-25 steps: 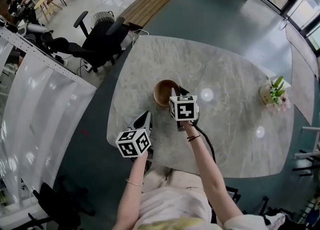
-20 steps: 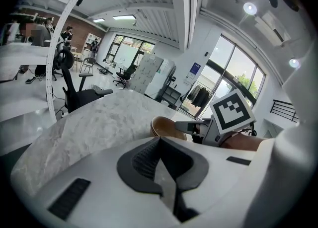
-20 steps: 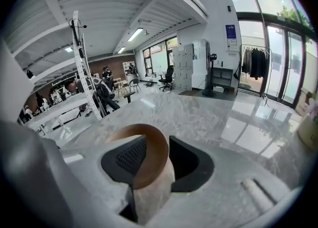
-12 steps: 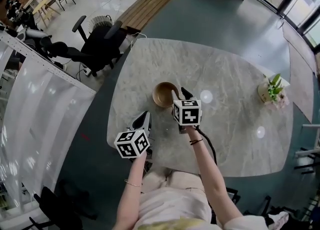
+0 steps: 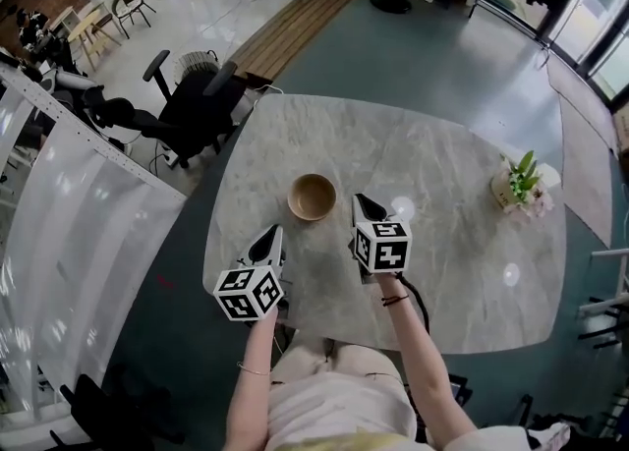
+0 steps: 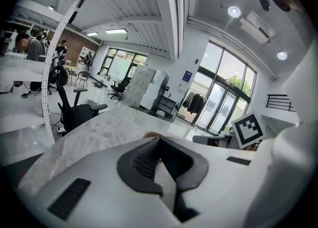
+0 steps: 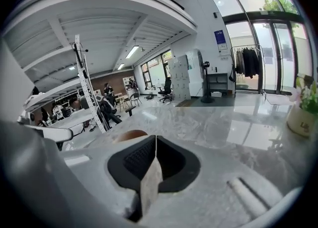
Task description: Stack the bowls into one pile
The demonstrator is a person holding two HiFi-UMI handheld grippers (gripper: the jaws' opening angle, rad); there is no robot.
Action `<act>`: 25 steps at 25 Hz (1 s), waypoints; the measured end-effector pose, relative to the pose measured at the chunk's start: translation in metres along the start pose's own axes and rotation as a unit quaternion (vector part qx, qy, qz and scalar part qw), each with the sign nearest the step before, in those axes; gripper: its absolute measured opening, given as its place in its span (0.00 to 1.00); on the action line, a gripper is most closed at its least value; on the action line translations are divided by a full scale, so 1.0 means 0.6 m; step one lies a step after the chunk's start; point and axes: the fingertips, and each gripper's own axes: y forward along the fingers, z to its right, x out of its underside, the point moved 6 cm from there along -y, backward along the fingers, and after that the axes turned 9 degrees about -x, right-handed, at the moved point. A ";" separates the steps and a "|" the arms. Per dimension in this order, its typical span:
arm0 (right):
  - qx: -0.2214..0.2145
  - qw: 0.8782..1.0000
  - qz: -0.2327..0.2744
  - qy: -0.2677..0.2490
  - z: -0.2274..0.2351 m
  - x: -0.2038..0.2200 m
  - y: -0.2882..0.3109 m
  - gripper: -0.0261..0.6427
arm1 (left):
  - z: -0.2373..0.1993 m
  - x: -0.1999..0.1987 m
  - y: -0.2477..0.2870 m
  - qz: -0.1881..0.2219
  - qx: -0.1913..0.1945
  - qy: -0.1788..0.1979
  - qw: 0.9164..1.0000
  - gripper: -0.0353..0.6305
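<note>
A wooden bowl [image 5: 312,197] stands upright on the marble table [image 5: 442,154]; whether others are nested in it I cannot tell. My right gripper [image 5: 360,200] hovers just right of the bowl, apart from it. Its jaws are closing and their tips meet with nothing between them. My left gripper [image 5: 275,232] hangs nearer the front edge, below-left of the bowl, shut and empty. In the left gripper view the bowl's rim [image 6: 151,135] peeks over the closed left gripper [image 6: 159,139]. In the right gripper view the bowl [image 7: 130,134] shows left of the right gripper [image 7: 155,137].
A potted plant [image 5: 519,187] stands near the table's right edge and also shows in the right gripper view as a pot [image 7: 302,116]. A black office chair [image 5: 187,95] sits beyond the table's left edge. The right gripper's marker cube [image 6: 248,128] shows in the left gripper view.
My right gripper has drawn back from the bowl's rim toward the right, leaving the bowl on the table. The left gripper has risen slightly.
</note>
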 end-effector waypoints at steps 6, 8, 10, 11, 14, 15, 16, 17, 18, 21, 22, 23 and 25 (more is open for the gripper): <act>-0.041 0.998 0.041 0.014 0.008 -0.013 -0.080 0.05 | 0.045 -0.011 -0.030 0.028 0.011 0.017 0.999 0.05; -0.052 0.997 0.058 0.022 0.010 -0.016 -0.106 0.05 | 0.059 -0.011 -0.042 0.036 0.015 0.022 0.999 0.05; -0.064 0.995 0.073 0.030 0.011 -0.019 -0.130 0.05 | 0.072 -0.012 -0.055 0.045 0.017 0.026 0.998 0.05; -0.069 0.994 0.079 0.032 0.011 -0.021 -0.143 0.05 | 0.078 -0.014 -0.061 0.050 0.018 0.029 0.998 0.05; -0.078 0.992 0.095 0.034 0.012 -0.029 -0.178 0.05 | 0.097 -0.026 -0.078 0.068 0.022 0.040 0.997 0.05; -0.079 0.991 0.102 0.034 0.013 -0.032 -0.188 0.05 | 0.102 -0.031 -0.083 0.075 0.024 0.043 0.996 0.05; -0.080 0.990 0.109 0.034 0.014 -0.037 -0.197 0.05 | 0.106 -0.037 -0.087 0.081 0.026 0.045 0.995 0.05; -0.080 0.989 0.117 0.033 0.015 -0.043 -0.205 0.05 | 0.109 -0.043 -0.091 0.088 0.027 0.047 0.995 0.05; -0.081 0.988 0.126 0.032 0.015 -0.049 -0.213 0.05 | 0.111 -0.049 -0.095 0.094 0.027 0.050 0.994 0.05; -0.086 0.984 0.152 0.028 0.019 -0.067 -0.237 0.05 | 0.119 -0.062 -0.108 0.113 0.024 0.061 0.991 0.05; -0.088 0.983 0.161 0.026 0.021 -0.073 -0.246 0.05 | 0.121 -0.066 -0.112 0.119 0.023 0.064 0.991 0.05; -0.090 0.981 0.169 0.025 0.021 -0.078 -0.254 0.05 | 0.123 -0.069 -0.117 0.124 0.023 0.065 0.990 0.05; -0.093 0.978 0.187 0.023 0.021 -0.088 -0.270 0.05 | 0.126 -0.075 -0.128 0.135 0.022 0.065 0.988 0.05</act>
